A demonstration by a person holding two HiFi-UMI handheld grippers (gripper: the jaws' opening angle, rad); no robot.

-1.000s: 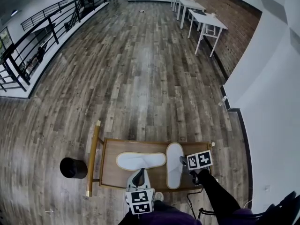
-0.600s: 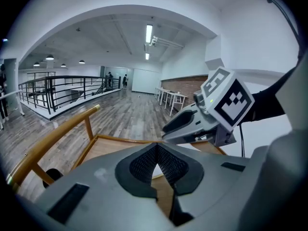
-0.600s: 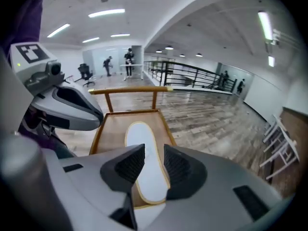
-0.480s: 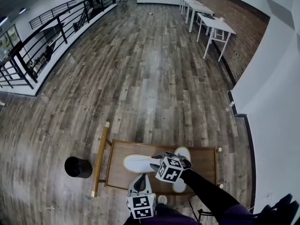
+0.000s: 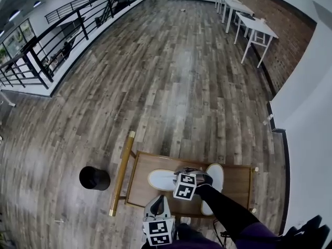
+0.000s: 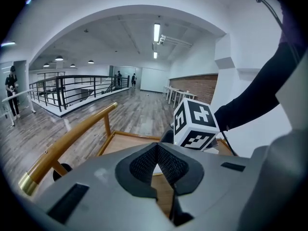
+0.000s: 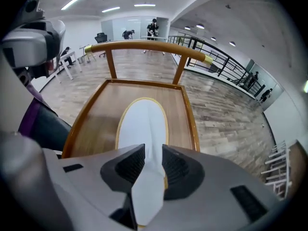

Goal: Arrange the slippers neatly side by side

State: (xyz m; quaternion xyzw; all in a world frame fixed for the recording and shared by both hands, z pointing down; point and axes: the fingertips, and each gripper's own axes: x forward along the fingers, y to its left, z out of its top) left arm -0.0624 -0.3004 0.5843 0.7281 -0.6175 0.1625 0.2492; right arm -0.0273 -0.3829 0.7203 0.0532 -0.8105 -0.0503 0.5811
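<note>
Jaws of right gripper [image 7: 153,165] pinch the flat white fabric slipper [image 7: 143,124]; left gripper [image 6: 156,163] closed, empty.
Mid-repositioning, I judge; next, swing it parallel beside the second white slipper [image 5: 217,175].

Slipper [image 7: 143,124] sits between jaws of my R gripper [image 7: 153,150], on tray [image 7: 96,114], running fwd from them w/ handrail [image 7: 144,46] at far end. 2nd slipper [image 5: 213,180] on same tray, behind R jaws, side away from handrail. From my L gripper [image 6: 156,149] jaws: handrail to left, R gripper ahead-right. Bin [image 5: 94,178] on floor beyond handrail.
</note>
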